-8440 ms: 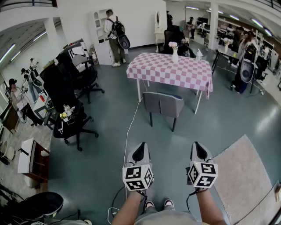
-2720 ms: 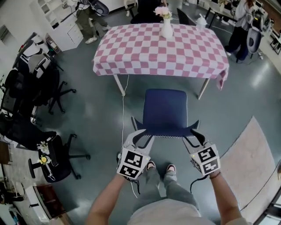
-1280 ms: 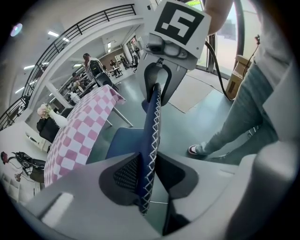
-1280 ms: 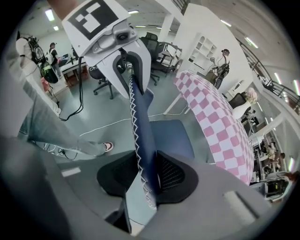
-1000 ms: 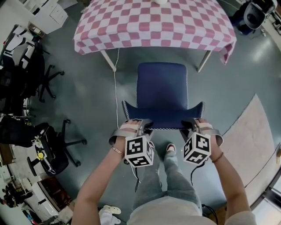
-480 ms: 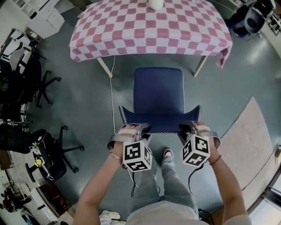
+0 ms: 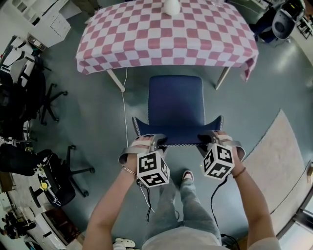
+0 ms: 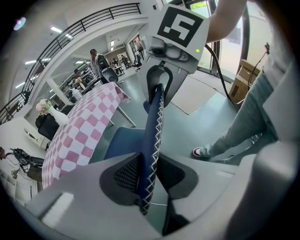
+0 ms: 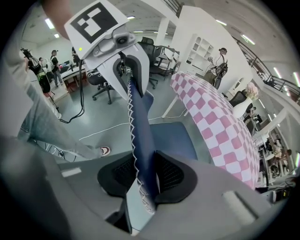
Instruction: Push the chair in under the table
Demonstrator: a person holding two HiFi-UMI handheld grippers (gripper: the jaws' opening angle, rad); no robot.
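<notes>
- Far left: black wheeled office chairs [image 7: 46, 100] stand on the grey floor [image 7: 98, 132], well apart from the table.
- A thin white cable [image 7: 124, 114] runs along the floor past the near-left table leg [image 7: 115, 80].
- Left gripper [image 7: 153, 141]: jaws clamped on the left end of the backrest [image 7: 177, 133] of the dark blue padded chair [image 7: 176, 100]. In the left gripper view, black ribbed pads [image 8: 125, 172] press both faces of the panel. The white zigzag stitching [image 8: 157, 122] runs up between them.
- Left marker cube [image 7: 153, 168] carries black-and-white square codes.
- Chair faces the table. The seat's front edge sits just at the cloth hem, between the two near legs, and nearly the whole seat is outside the tabletop.
- Rectangular table under a pink-and-white checked cloth [image 7: 166, 34], with a white vase [image 7: 170, 6] on it at the far side.
- The person's shoe [image 7: 187, 175] is on the floor just behind the backrest.
- Right gripper [image 7: 209, 138]: jaws clamped on the right end of the backrest, with pads tight on both faces in the right gripper view.
- Right marker cube [image 7: 218, 161] has the same square codes.
- Far right: pale beige rug [image 7: 279, 161], near the chair but not touching it.
</notes>
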